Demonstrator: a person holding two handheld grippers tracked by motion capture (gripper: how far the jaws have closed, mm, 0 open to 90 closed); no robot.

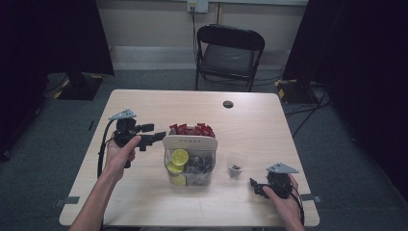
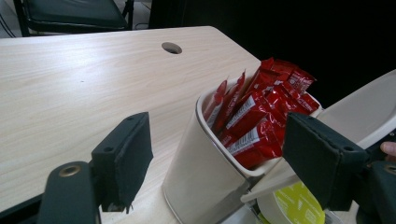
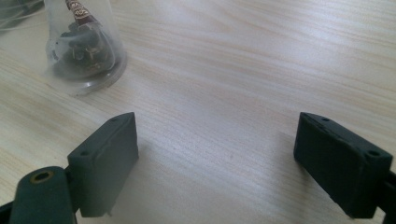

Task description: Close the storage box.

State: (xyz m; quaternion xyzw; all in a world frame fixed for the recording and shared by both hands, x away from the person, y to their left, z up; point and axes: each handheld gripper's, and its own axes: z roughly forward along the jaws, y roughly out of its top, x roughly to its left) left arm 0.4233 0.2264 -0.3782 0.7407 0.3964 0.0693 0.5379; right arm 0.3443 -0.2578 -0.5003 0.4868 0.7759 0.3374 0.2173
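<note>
On the table (image 1: pixel 144 103), high view: a white caddy (image 1: pixel 190 143) with a tall handle stands near the middle, somewhat toward the near edge. Its far compartment holds red sachets (image 1: pixel 192 129); its near, clear-walled part holds round yellow-green items (image 1: pixel 179 157) and some dark pieces too small to identify. Just to the right of the caddy stands a small clear cup (image 1: pixel 235 166) with dark contents. A dark round hole (image 1: pixel 228 104) sits near the far edge. A black folding chair (image 1: pixel 228 55) stands on the floor beyond the far edge. The left claw (image 1: pixel 156 137), held in a hand (image 1: pixel 120 154), points at the caddy's left side, very close to it. The right claw (image 1: pixel 252 185) rests low by the near right corner, pointing toward the cup but apart from it.

Left gripper view: the left claw (image 2: pixel 224 163) is spread wide, its pads (image 2: pixel 126 154) on either side of the caddy's far compartment (image 2: pixel 201 172), neither visibly pressing on the wall. Red sachets (image 2: pixel 261 112) stand upright inside, packed close. A yellow-green disc (image 2: pixel 296 207) shows below the white handle (image 2: pixel 369 109).

Right gripper view: the right claw (image 3: pixel 215 163) is spread wide over bare table (image 3: pixel 243 70), nothing between its pads (image 3: pixel 107 158). The clear cup (image 3: pixel 84 44) stands ahead and to the left, with dark pieces at its bottom.
</note>
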